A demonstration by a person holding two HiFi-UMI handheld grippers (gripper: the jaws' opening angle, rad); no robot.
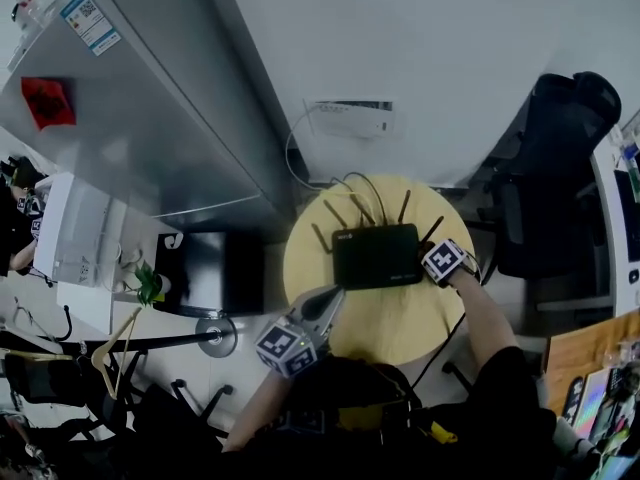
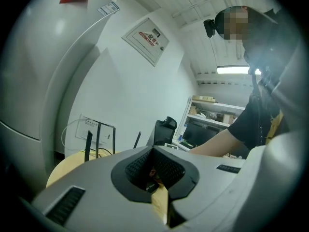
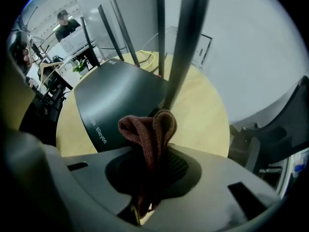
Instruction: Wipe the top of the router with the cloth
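**A:** How is the cloth likely to handle?

**B:** Soft and light, by the look of it. The reddish-brown knitted cloth [image 3: 147, 129] is bunched into loops. The right gripper [image 3: 157, 153] has its jaws clamped on the middle of it, and a loose fold stands up past the tips. It should drape and drag easily, so the fold rather than the jaws ought to meet the surface.

**A:** And the other one?

**B:** The left gripper [image 2: 153, 148] has its jaws drawn together with nothing between them. It hangs at the router's 7 o'clock, over the near part of the table.

**A:** Where is the router?

**B:** The flat black router [image 1: 377, 256] lies near the middle of the round pale-yellow wooden table [image 1: 390, 320]. The cloth is at its 3 o'clock end, though whether it touches the casing cannot be told. The top looks smooth and rigid, but the casing is probably light and might slide under a push. The free gripper could steady it by a side edge. The thin black antennas [image 3: 183, 57] stand along the far side at 12 o'clock and look easy to knock.

**A:** Further off?

**B:** There is a white wall panel [image 1: 350, 118] at 12 o'clock, with cables running down from it. A black office chair [image 1: 555, 158] is at 2 o'clock and a tall grey metal cabinet [image 1: 130, 108] at 10 o'clock.
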